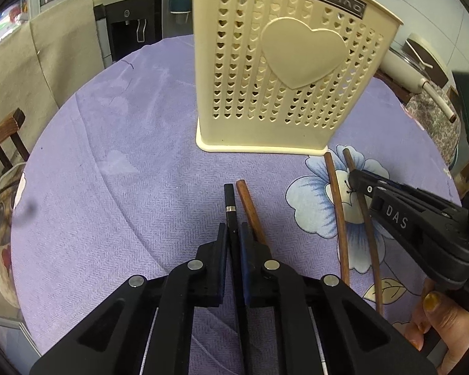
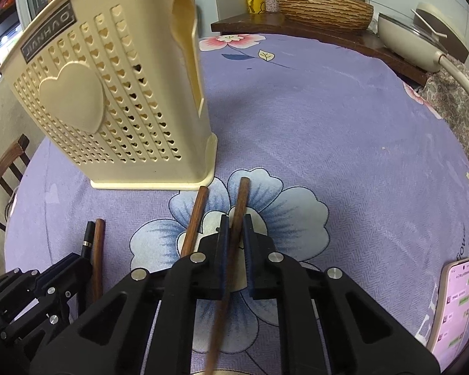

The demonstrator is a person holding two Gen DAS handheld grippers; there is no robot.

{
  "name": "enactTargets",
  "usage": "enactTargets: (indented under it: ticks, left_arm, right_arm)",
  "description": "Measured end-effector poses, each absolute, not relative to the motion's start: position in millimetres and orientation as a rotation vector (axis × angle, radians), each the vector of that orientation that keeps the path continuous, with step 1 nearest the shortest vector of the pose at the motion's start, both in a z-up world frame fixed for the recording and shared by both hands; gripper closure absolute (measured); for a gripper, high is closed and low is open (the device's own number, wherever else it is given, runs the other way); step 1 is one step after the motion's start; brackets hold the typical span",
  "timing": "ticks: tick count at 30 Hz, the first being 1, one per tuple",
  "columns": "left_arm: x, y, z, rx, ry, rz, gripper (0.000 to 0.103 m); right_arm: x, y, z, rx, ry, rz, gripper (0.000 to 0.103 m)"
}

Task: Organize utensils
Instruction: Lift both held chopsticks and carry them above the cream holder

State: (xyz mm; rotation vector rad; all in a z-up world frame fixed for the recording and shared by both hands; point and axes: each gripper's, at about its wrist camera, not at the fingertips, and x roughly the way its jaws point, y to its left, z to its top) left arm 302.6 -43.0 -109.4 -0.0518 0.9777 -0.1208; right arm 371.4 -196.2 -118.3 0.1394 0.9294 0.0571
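Left gripper: held low over the purple cloth, pointed at the holder, jaws narrowed onto a black chopstick that runs between the pads and juts forward past the tips. A brown chopstick lies just right of the right finger, touching or nearly touching the black one.

Right gripper: also low and level, jaws closed to a narrow gap around a dark brown chopstick; whether the pads actually press it cannot be told. Its tip is seen ahead of the fingers, its shaft trailing back under the gripper body. A second brown chopstick is laid just left of the left finger, angled toward the holder's base corner. A bare hand is seen behind the right gripper in the left view.

Ahead of both fingertips, a cream perforated utensil holder is stood upright on the cloth, heart emblem facing the cameras. Dark stick ends are seen above its rim at the top; exact contents cannot be told. A spoon-shaped moulding is seen on its side wall.

Far right of the right fingers, a phone is laid on the cloth edge.
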Motion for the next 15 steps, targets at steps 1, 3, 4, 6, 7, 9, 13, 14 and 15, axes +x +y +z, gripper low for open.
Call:
enactTargets:
  ticks: [1,3,4,6,7,9,13,14,15]
  left_arm:
    - [303.2,-41.6,-109.3,-0.063,0.98,-0.124,0.095]
    - [303.8,-40.2,-109.4,-0.075,0.982,-0.128,0.095]
    - [304.5,-39.2,-109.6,-0.082,0.983,-0.129,0.095]
    - [304.5,-37.9,-108.7,-0.088,0.98,-0.128,0.095]
    - [304.3,-36.2,-107.6,-0.095,0.976,-0.127,0.095]
    - [303.4,-31.8,-104.8,-0.111,0.967,-0.131,0.095]
    - [298.1,-25.1,-92.2,-0.132,0.934,-0.144,0.095]
    - [295.4,-23.3,-87.2,-0.138,0.919,-0.149,0.095]
    - [293.2,-22.5,-83.2,-0.143,0.905,-0.157,0.095]
  right_arm:
    - [371.7,-198.7,-118.4,0.156,0.93,0.062,0.095]
    - [371.5,-201.5,-118.9,0.179,0.931,0.069,0.095]
    - [371.4,-202.8,-118.8,0.188,0.932,0.075,0.095]
    - [370.6,-207.2,-118.1,0.217,0.931,0.094,0.095]
    - [369.4,-209.5,-116.8,0.228,0.927,0.101,0.095]
    - [366.6,-212.0,-113.1,0.243,0.913,0.111,0.095]
    - [356.4,-218.1,-100.8,0.289,0.871,0.156,0.095]
    - [352.7,-219.2,-95.4,0.294,0.854,0.17,0.095]
    - [348.6,-220.2,-89.7,0.296,0.833,0.178,0.095]
